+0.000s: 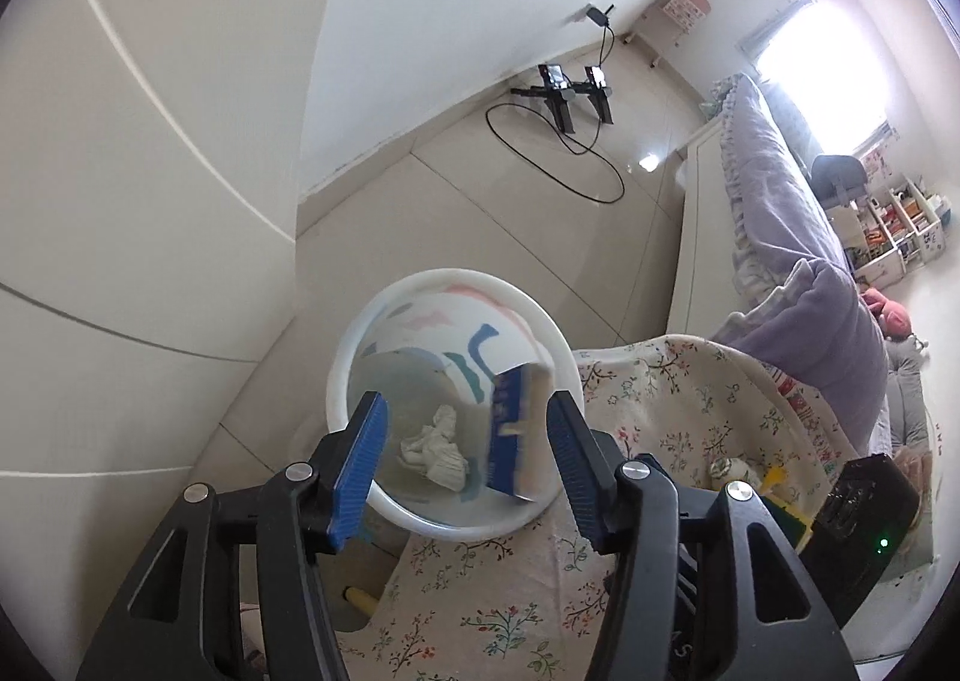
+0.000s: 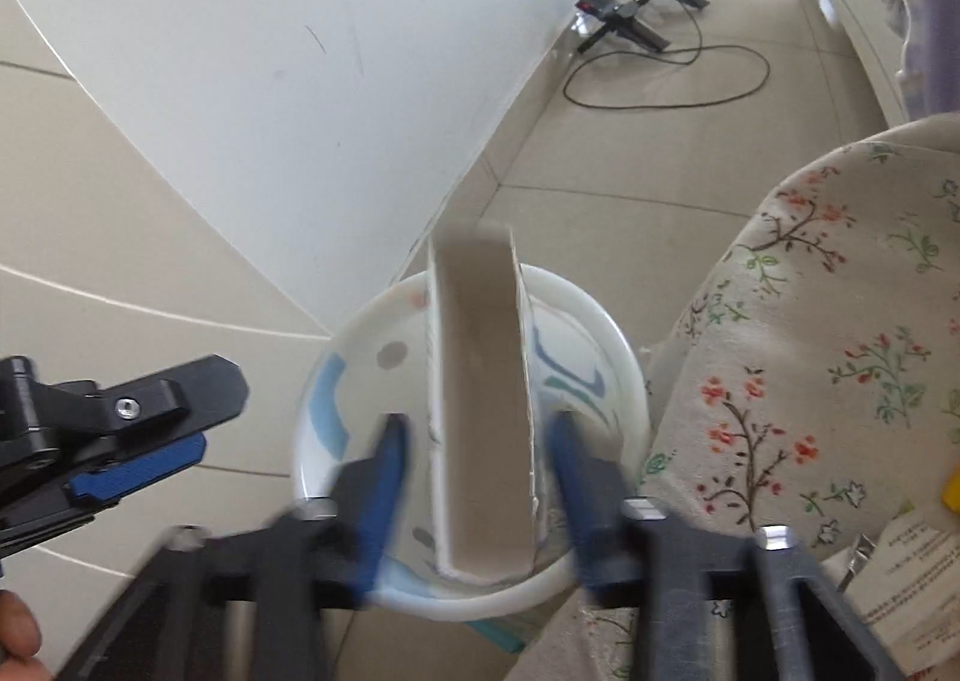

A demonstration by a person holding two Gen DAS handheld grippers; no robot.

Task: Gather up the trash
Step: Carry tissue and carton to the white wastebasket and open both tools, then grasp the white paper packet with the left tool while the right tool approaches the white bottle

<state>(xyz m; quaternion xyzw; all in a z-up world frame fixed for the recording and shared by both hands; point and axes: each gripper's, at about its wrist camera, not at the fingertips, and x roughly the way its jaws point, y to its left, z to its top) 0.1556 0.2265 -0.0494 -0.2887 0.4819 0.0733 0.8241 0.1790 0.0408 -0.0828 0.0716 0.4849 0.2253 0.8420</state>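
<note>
Floor tiles below, bin (image 2: 591, 315) dead ahead. Right gripper (image 2: 474, 477) jaws stand apart, touching nothing; carton (image 2: 480, 399) hangs between them, long axis pointing away, over the bin. Left gripper (image 1: 465, 465) also parted, empty, bin right beneath.

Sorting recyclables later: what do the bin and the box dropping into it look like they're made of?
The bin looks like glossy white plastic: smooth moulded rim, light sheen, printed colour shapes inside. The box looks like thin cardboard: matte grey-brown inner face, ragged torn white edges, blue printed outside. The crumpled wad already in the bin seems tissue paper.
</note>
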